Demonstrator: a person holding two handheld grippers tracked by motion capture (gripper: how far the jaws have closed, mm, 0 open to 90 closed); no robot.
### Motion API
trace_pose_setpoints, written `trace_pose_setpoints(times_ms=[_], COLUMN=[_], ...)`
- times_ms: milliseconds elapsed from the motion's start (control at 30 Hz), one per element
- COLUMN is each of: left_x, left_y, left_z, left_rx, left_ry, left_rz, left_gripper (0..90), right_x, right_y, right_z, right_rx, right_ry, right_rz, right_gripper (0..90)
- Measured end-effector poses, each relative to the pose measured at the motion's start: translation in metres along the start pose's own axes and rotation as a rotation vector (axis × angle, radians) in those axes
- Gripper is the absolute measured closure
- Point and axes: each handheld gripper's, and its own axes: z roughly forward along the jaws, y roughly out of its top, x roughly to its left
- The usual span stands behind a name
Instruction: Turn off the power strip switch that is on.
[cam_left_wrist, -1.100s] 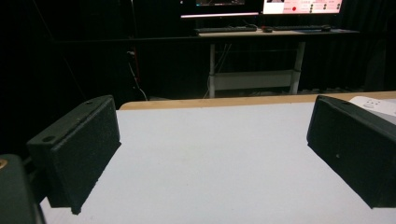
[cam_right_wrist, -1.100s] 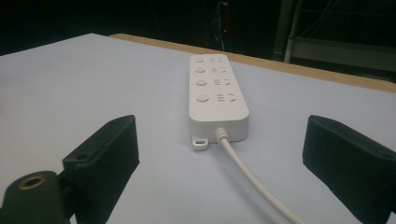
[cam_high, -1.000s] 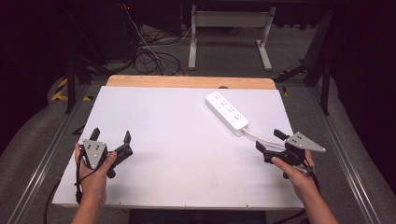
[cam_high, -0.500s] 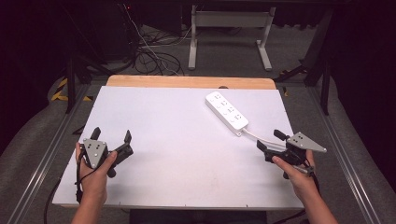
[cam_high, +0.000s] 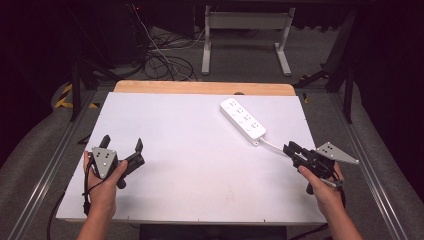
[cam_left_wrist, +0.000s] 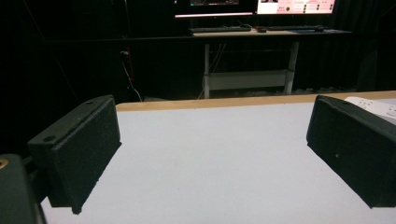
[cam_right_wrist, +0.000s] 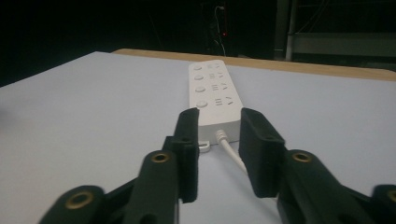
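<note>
A: What is seen on the table (cam_high: 200, 165)?

B: A white power strip (cam_high: 243, 118) is laid flat on the white top, toward the far right, set at a slant with one end nearer the far wooden edge. A white cord (cam_high: 272, 145) is led out of its near end toward the right.

A: Where is the right gripper (cam_high: 292, 150) held?

B: It is held by the right hand (cam_high: 325, 182) at the near right, low over the table, pointed at the strip's near end. In the right gripper view, the jaws are seen parted by a modest gap, with nothing pinched; the cord (cam_right_wrist: 231, 149) is seen running between them, and the strip (cam_right_wrist: 212, 95) lies just beyond the tips. Whether the cord is touched cannot be told.

A: And the left gripper (cam_high: 121, 146)?

B: It is gripped by the left hand (cam_high: 105, 182) at the near left, well apart from the strip. Its jaws are spread wide, and only bare table is seen between them in the left gripper view. A desk with monitors is made out in the dark beyond the table.
</note>
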Motion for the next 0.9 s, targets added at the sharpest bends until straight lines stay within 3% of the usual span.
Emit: trace_pose_setpoints(times_ms=[100,200,433,633,900], left_x=[0.000,0.001,0.000,0.002,0.002], left_y=[0.000,0.000,0.000,0.000,-0.001], left_z=[-0.001,-0.001,0.000,0.000,0.000], left_rx=[-0.001,-0.001,0.000,0.000,0.001], left_ry=[-0.001,0.002,0.002,0.009,0.013], left_rz=[0.000,0.003,0.002,0.004,0.006], left_gripper=[3.5,3.5,3.6,3.6,3.6], right_x=[0.001,0.003,0.009,0.017,0.026], right_y=[0.005,0.009,0.029,0.059,0.079], right_z=[-0.004,-0.007,-0.010,-0.016,-0.011], right_rx=[-0.007,0.029,0.096,0.089,0.119], right_ry=[0.021,0.035,-0.013,-0.034,-0.027], right_rz=[0.008,0.004,-0.064,-0.103,-0.117], right_gripper=[85.9,90.0,90.0,90.0,90.0])
